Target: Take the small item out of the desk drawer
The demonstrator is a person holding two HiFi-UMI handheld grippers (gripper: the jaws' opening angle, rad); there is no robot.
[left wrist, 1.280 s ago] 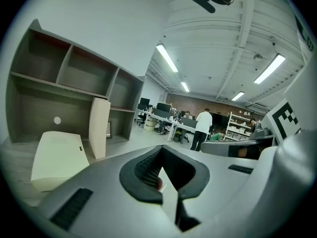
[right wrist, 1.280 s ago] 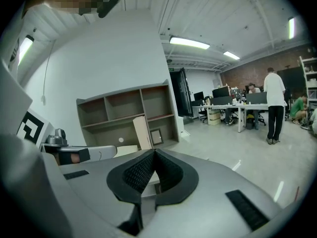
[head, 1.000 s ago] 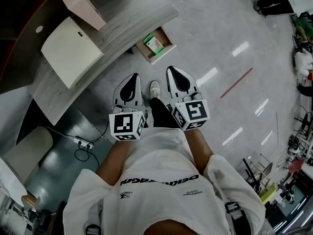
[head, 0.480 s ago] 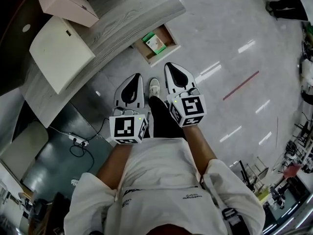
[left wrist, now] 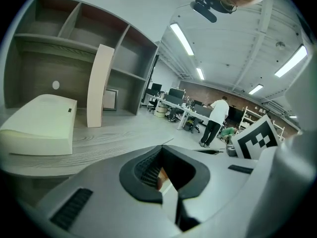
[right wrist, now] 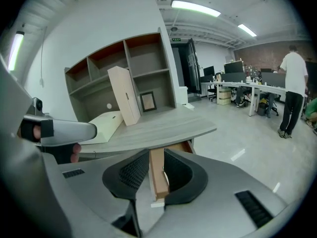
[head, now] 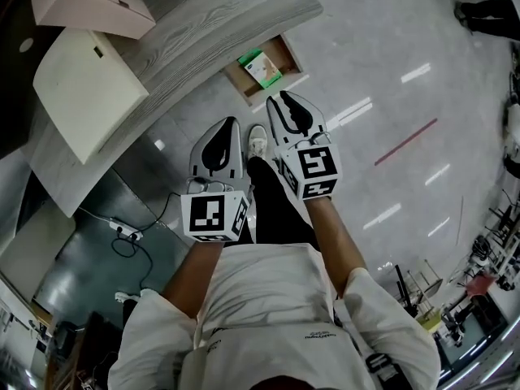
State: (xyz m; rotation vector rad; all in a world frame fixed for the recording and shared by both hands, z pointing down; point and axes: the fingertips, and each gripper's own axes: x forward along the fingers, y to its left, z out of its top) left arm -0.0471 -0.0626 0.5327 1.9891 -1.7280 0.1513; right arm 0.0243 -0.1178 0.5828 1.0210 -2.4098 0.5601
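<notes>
Though the desk point(head: 203, 39) overhangs it, the drawer point(head: 236, 80) (item point(head: 260, 68) inside) stands open.

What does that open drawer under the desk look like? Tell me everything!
The drawer is a shallow brown wooden tray with a pale front edge. It is pulled out from under the grey wood-grain desk and hangs above the shiny floor. A small green-and-white box lies flat inside. I see nothing else in it.
</notes>
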